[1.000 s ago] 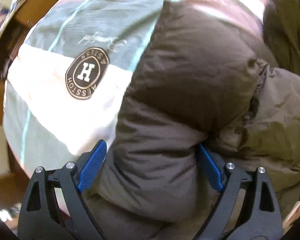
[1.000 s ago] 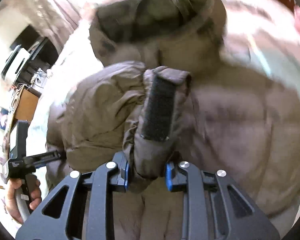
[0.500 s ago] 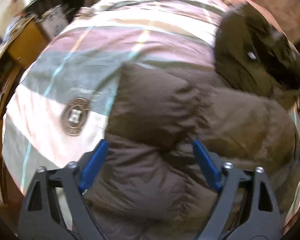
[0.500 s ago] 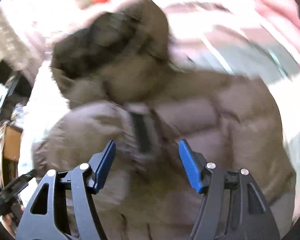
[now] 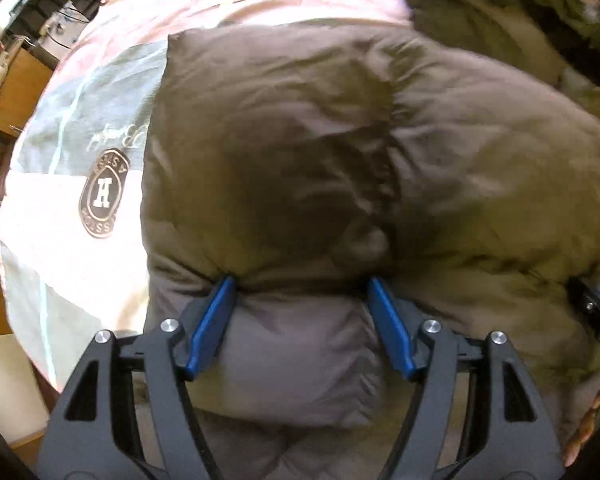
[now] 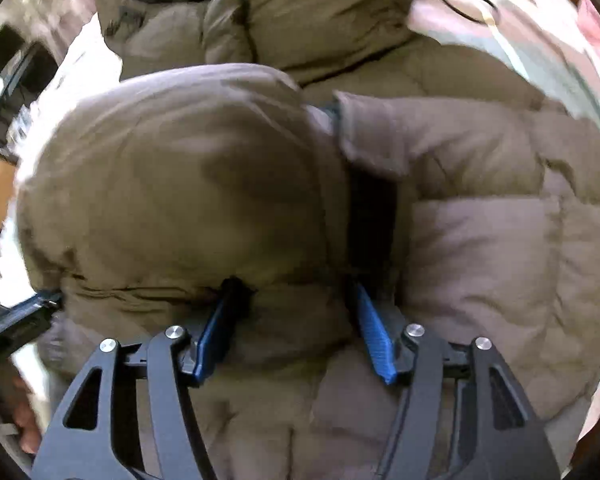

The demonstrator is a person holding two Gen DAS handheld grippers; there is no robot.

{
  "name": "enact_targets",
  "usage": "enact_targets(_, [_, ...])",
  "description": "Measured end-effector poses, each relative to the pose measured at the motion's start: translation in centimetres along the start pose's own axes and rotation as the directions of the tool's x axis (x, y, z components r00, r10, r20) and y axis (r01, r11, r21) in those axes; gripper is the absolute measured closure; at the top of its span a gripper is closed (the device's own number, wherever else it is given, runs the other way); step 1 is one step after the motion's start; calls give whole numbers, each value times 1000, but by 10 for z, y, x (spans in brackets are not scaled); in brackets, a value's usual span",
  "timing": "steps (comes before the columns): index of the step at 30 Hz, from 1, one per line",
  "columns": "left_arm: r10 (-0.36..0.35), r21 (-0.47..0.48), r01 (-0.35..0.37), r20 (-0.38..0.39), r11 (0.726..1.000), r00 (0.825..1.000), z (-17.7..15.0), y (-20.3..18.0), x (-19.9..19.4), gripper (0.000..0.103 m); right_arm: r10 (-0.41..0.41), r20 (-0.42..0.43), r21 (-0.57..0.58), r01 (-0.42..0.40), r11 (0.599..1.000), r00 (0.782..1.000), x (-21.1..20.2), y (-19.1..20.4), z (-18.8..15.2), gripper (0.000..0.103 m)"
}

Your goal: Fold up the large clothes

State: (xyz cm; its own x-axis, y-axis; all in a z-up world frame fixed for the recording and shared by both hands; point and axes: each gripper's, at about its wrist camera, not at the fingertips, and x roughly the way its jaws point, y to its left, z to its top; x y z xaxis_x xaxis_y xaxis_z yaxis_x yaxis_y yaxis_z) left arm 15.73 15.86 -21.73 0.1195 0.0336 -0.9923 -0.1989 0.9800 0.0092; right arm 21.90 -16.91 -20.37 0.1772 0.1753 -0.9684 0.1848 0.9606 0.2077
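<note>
A brown puffer jacket point(image 5: 300, 160) lies on a bed, its sleeves folded in over the body; it fills the right wrist view point(image 6: 480, 240) too. Its hood point(image 6: 260, 20) lies at the far end. A black velcro strip point(image 6: 372, 216) shows on the folded sleeve cuff. My left gripper point(image 5: 300, 292) is open, its blue fingers pressed into the padded fabric on either side of a bulge. My right gripper point(image 6: 296, 292) is open too, fingertips sunk into the jacket's folds. The right gripper shows at the right edge of the left wrist view point(image 5: 596, 312).
The bedspread point(image 5: 60, 240) is pale with grey and pink bands and a round "H" logo point(image 5: 104, 196). Wooden furniture point(image 5: 16, 84) stands left of the bed. The person's hand point(image 6: 20, 420) holds the left gripper's handle at lower left.
My right gripper let go of the sleeve cuff and opened; the sleeve now lies on the jacket. Both grippers moved down close onto the jacket.
</note>
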Motion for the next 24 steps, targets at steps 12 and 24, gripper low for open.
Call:
enact_targets(12, [96, 95, -87, -92, 992, 991, -16, 1, 22, 20, -277, -73, -51, 274, 960, 958, 19, -44, -15, 19])
enact_targets(24, [131, 84, -123, -93, 989, 987, -22, -40, 11, 17, -175, -138, -26, 173, 985, 975, 3, -68, -24, 3])
